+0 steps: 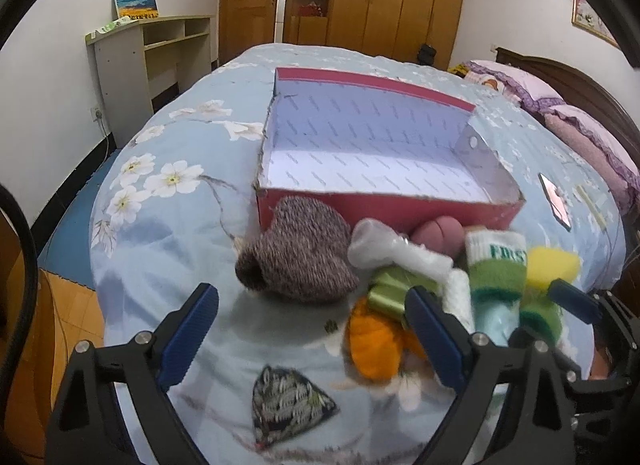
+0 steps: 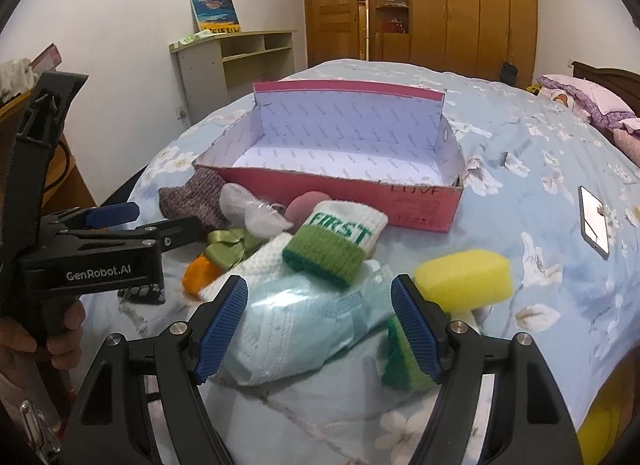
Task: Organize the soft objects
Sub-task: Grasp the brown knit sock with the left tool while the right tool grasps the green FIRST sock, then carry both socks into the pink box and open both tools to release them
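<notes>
Item 1, left gripper (image 1: 312, 329): jaws are standing wide, holding nothing, with bare floral bedspread (image 1: 160, 249) lying between the 2 blue pads. It is pointing down and forward over the near left part of the bed.

Item 2, purple knit sock (image 1: 298, 251): it is lying just beyond the left tips, slightly right of their midline, long axis running left-near to right-far, cuff opening facing the near left. Of the 2 tools, the left is sitting nearer to it, so this looks the likeliest next pick.

Item 3, right gripper (image 2: 320, 325): jaws are likewise standing wide and empty, hovering over a pale blue packet (image 2: 296, 329) that is lying between the pads but not pinched.

Item 4, remaining pile: green-and-white sock (image 2: 340, 245), yellow sponge (image 2: 464, 281), orange piece (image 1: 372, 341) and green ribbon (image 1: 384, 293) are crowding to the right of the knit sock.

Item 5, red box (image 1: 384, 209): it is sitting open and empty directly beyond the pile, long side facing the tools.
</notes>
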`<state>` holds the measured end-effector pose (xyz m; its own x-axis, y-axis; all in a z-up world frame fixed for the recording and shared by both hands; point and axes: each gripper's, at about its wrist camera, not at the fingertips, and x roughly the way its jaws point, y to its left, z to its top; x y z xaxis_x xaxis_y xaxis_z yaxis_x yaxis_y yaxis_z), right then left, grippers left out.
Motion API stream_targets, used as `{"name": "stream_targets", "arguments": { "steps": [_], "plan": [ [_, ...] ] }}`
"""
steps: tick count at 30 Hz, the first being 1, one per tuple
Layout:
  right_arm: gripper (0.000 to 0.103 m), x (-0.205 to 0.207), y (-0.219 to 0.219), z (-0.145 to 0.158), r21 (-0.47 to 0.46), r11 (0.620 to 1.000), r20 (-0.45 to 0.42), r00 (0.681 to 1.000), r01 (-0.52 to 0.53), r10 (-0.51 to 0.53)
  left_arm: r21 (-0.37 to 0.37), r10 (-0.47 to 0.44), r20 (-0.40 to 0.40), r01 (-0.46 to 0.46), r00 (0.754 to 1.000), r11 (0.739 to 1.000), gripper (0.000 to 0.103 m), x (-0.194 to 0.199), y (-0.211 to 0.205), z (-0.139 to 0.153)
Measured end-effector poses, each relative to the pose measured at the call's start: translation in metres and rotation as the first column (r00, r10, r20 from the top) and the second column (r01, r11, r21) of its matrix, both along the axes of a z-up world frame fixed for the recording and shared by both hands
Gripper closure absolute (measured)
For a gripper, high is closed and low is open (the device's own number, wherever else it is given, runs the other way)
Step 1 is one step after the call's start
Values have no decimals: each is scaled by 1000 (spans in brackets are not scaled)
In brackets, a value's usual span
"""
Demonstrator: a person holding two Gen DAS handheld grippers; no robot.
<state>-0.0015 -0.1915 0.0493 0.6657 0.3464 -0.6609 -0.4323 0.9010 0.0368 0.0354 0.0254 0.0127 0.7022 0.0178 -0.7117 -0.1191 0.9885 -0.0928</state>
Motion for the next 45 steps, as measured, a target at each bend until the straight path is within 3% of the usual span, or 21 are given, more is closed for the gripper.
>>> {"name": "stream_targets", "arguments": {
  "steps": [10, 18, 24, 29, 34, 45],
  "plan": [
    [27, 24, -2, 0, 9, 1000, -10, 1000, 12, -12, -13, 14, -26, -14, 1000, 1000, 15, 29, 15, -12],
    [38, 39, 1, -11, 32, 999, -36, 999, 8, -7, -38, -10, -49, 8, 999, 999, 23, 41, 16, -25],
    [53, 38, 5, -13, 36, 999, -13, 1000, -26, 27, -51, -42, -36, 40, 998, 998, 40, 39, 11, -24],
    [59, 33, 7, -12, 33, 999, 11, 999, -36, 35, -62, -43, -26, 42, 999, 997, 63, 32, 13, -21],
    [62, 28, 4, -6, 37, 999, 39, 999, -28, 27, -62, -42, -2, 41, 999, 997, 74, 25, 16, -13],
    [63, 20, -4, 10, 77, 997, 78, 997, -32, 26, -75, -40, 67, 45, 997, 996, 76, 6, 14, 16]
  ]
}}
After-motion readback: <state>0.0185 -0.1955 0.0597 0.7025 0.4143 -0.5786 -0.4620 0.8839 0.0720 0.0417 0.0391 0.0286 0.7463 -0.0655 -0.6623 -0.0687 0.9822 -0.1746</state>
